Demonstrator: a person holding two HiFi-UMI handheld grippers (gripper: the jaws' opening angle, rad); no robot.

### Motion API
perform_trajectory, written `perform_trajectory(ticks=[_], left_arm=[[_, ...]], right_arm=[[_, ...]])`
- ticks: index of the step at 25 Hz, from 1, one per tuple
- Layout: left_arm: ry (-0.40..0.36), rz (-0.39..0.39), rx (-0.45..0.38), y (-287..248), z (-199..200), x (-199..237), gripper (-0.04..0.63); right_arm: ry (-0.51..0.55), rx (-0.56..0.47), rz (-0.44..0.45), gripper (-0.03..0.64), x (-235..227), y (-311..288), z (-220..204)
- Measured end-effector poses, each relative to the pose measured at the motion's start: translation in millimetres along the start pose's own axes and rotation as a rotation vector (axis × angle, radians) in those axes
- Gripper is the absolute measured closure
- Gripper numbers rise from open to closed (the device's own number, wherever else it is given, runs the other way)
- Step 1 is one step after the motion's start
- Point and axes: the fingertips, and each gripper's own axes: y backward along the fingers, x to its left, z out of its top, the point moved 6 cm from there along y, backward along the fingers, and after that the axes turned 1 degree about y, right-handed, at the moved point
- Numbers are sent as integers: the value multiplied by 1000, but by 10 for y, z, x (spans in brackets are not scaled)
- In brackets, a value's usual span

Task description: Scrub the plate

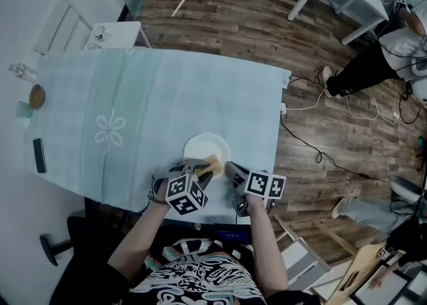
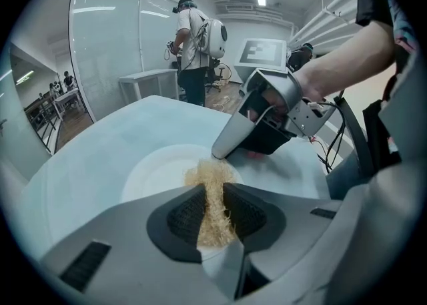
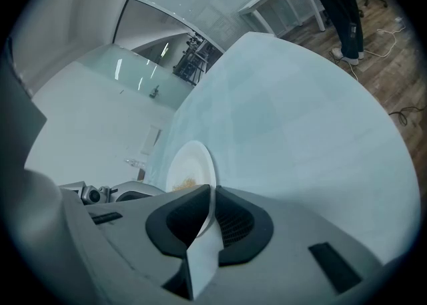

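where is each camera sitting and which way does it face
Head view: on the person's head, looking steeply down at the table; both arms, left gripper and right gripper show.
Left gripper view: on the left gripper, looking along jaws clamped on a fibrous scrubber; the right arm shows.
Right gripper view: on the right gripper, jaws clamped on the plate rim.
All three share the plate.

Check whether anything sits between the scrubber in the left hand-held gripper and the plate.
Nothing visible does. The left hand-held gripper is shut on the scrubber, whose end lies on the plate. The right hand-held gripper clamps the plate's rim beside it, not in the way.
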Motion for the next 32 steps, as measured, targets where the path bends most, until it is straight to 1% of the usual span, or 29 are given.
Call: perform_trajectory(ticks=[11, 17, 23, 32], left_arm=[[12, 53, 25, 112, -136, 174, 482], [42, 88, 21, 169, -206, 337, 482], [47, 118, 17, 202, -210, 464, 482], [56, 131, 6, 216, -200, 522, 482]], right_arm=[[-2, -5, 1, 600, -3, 5, 11], [-2, -4, 3, 600, -10, 1, 4], [-3, -5, 2, 600, -3, 0, 1], [4, -11, 1, 600, 13, 2, 9]])
